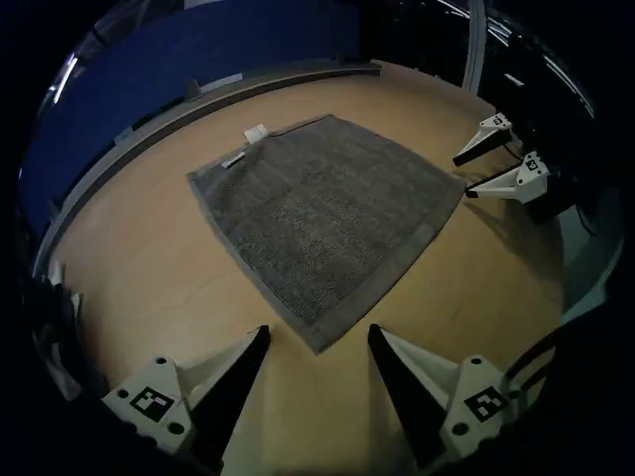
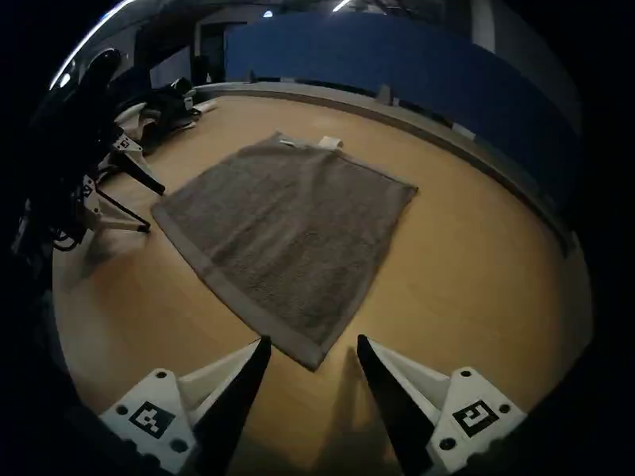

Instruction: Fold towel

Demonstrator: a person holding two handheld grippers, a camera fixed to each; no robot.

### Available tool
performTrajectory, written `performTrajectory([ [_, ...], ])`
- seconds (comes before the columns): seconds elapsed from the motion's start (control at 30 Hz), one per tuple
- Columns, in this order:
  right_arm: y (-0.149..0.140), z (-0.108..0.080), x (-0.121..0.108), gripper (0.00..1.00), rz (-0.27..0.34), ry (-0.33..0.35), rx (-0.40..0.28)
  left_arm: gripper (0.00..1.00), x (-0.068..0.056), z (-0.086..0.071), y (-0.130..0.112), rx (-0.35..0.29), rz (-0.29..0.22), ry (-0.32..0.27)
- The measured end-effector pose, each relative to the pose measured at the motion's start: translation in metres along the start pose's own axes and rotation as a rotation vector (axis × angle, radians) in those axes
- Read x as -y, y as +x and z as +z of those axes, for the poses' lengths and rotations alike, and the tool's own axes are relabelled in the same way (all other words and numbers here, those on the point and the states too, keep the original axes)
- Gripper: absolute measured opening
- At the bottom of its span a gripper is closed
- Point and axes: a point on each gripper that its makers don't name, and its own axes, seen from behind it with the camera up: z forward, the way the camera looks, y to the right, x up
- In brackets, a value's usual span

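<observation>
You are looking at one grey towel (image 1: 325, 214) spread flat in a single layer on a wooden table (image 1: 159, 270), turned so its corners point towards you like a diamond. In the left gripper view, your left tongs (image 1: 318, 328) are spread wide and hold nothing, and the towel's nearest corner lies between the two fingertips. Whether the tips touch the cloth cannot be told. Across the towel, by its right corner, your right tongs (image 1: 462, 178) are parted too and just clear of the towel's edge. In the right gripper view the same towel (image 2: 290, 230) lies ahead with another corner between the spread, empty tips of the right tongs (image 2: 313, 339), while the left tongs (image 2: 155, 209) are open beside the towel's left corner. There are two pairs of tongs, each with two white fingers faced in black. Each finger carries one square black-and-white marker (image 1: 151, 402), so two markers to a pair; these are coded patterns, not words. One small white tag (image 1: 255, 134) is at the towel's far edge, too small for any writing to be read. No brand name is legible anywhere. One blue partition (image 1: 159, 63) runs along the far side of the table.
</observation>
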Motion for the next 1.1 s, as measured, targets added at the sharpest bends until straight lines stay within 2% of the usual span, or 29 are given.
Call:
performTrajectory([
  [0.13,-0.0062,0.0031,-0.0005,0.72,0.014,0.001,0.016,0.85,-0.0007,0.0003,-0.0001,0.01,-0.008,0.005],
  [0.27,-0.008,0.0044,0.0001,0.64,0.028,0.007,0.018,0.73,-0.0016,0.0017,0.0,0.019,-0.012,0.01],
  [0.33,-0.0082,0.0041,0.0012,0.6,0.033,0.015,0.019,0.67,-0.0026,0.002,0.0001,0.021,-0.007,0.007],
  [0.47,-0.0084,0.0035,0.0043,0.47,0.038,0.031,0.019,0.47,-0.0054,0.0021,0.0008,0.023,0.006,0.002],
  [0.53,-0.0082,0.0033,0.0052,0.44,0.037,0.033,0.018,0.37,-0.0062,0.0021,0.0013,0.025,0.011,0.003],
  [0.6,-0.008,0.0032,0.0059,0.43,0.035,0.034,0.018,0.33,-0.0068,0.0022,0.0017,0.026,0.015,0.004],
  [0.73,-0.008,0.0022,0.0073,0.34,0.034,0.039,0.021,0.19,-0.006,0.0032,0.0017,0.029,0.019,0.009],
  [0.87,-0.0081,0.0024,0.0067,0.16,0.034,0.038,0.026,0.14,-0.0041,0.004,0.0021,0.031,0.019,0.017],
  [1.1,-0.0072,0.0027,0.0072,0.11,0.045,0.04,0.031,0.12,-0.0051,0.0045,0.0028,0.031,0.03,0.02],
])
